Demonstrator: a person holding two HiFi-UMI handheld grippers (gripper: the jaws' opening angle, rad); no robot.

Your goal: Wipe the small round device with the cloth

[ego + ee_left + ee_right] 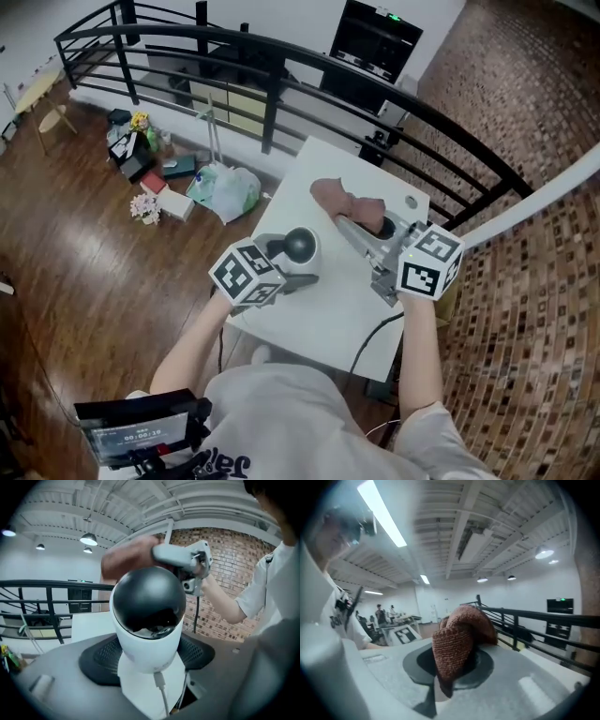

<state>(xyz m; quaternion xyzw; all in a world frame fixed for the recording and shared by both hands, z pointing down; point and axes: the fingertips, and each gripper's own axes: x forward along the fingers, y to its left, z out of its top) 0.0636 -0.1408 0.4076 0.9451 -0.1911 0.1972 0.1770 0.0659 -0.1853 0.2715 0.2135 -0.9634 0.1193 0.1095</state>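
The small round device [300, 246], a white body with a black dome, is held above the white table [314, 323] by my left gripper [298, 267], which is shut on its body. In the left gripper view the device [149, 616] fills the middle between the black pads [101, 660], and a white cable [161, 691] hangs from its base. My right gripper [370, 225] is shut on a brownish-pink knitted cloth [342, 199], just right of the device. The cloth [457, 639] bunches up over the jaws in the right gripper view. The right gripper [183, 559] and the blurred cloth [129, 557] sit just behind the dome.
A black railing [281, 56] runs behind the table. Below it, bags and clutter [225, 187] lie on the wooden floor. A small round mark [410, 202] is on the table's far right corner. A dark cable [370, 337] drops over the table's near edge.
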